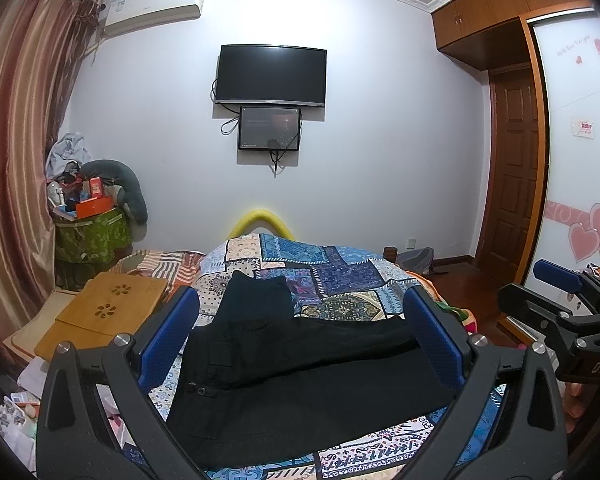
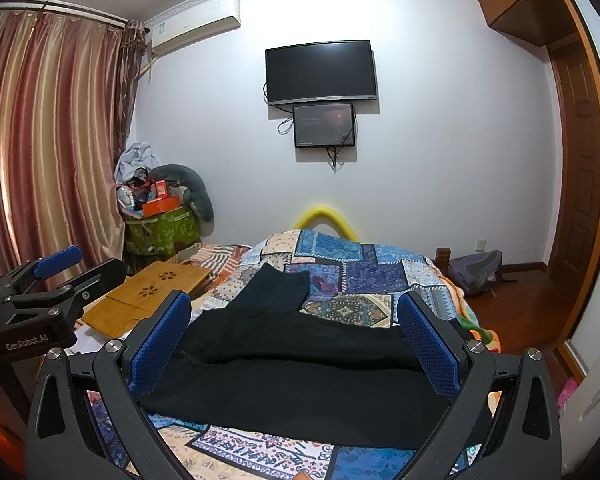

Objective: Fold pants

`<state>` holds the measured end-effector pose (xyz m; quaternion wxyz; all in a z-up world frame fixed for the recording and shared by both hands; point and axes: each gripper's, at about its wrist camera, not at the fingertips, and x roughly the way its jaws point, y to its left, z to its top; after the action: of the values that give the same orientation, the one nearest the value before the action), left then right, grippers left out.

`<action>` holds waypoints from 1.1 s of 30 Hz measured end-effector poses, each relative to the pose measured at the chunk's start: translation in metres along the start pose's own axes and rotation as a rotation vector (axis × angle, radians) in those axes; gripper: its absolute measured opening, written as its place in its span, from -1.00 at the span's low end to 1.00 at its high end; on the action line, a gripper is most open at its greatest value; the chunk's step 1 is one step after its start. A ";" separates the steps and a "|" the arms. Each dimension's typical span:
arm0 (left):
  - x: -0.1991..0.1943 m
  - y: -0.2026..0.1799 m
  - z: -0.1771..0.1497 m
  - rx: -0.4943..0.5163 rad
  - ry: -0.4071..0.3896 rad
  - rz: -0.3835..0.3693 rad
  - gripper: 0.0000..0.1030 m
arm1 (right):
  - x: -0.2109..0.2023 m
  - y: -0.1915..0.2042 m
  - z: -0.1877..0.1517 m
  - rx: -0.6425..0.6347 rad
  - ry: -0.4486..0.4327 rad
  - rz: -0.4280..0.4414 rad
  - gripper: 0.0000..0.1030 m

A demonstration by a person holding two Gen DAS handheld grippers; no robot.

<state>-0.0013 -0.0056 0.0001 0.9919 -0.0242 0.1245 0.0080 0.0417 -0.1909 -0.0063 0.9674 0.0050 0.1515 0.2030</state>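
Black pants [image 1: 300, 376] lie across the patterned patchwork bedspread [image 1: 340, 280], one leg lying along the near edge and another part reaching away toward the foot of the bed. They also show in the right wrist view [image 2: 300, 368]. My left gripper [image 1: 300, 320] is open, its blue pads wide apart above the pants, holding nothing. My right gripper [image 2: 296, 328] is open too, above the pants and empty. The right gripper also shows at the right edge of the left wrist view [image 1: 560, 300], and the left gripper at the left edge of the right wrist view [image 2: 56, 276].
A bamboo lap desk [image 1: 108, 312] lies on the bed's left side. A green basket of clutter [image 1: 92, 232] stands by the curtains [image 1: 16, 140]. A TV [image 1: 272, 76] hangs on the far wall. A backpack [image 2: 476, 272] lies on the wooden floor near the door [image 1: 512, 168].
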 end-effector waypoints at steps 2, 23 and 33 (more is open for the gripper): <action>0.001 0.001 0.000 -0.003 0.001 0.001 1.00 | 0.000 0.001 0.001 -0.003 -0.001 0.002 0.99; 0.001 0.001 -0.003 0.006 -0.014 0.003 1.00 | 0.003 0.005 0.002 0.013 0.005 0.008 0.99; 0.001 0.000 -0.004 0.011 -0.016 0.003 1.00 | 0.003 0.005 0.002 0.016 0.008 0.006 0.99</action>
<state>-0.0008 -0.0060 -0.0039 0.9930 -0.0184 0.1165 0.0088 0.0425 -0.1848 -0.0045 0.9661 0.0122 0.1569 0.2048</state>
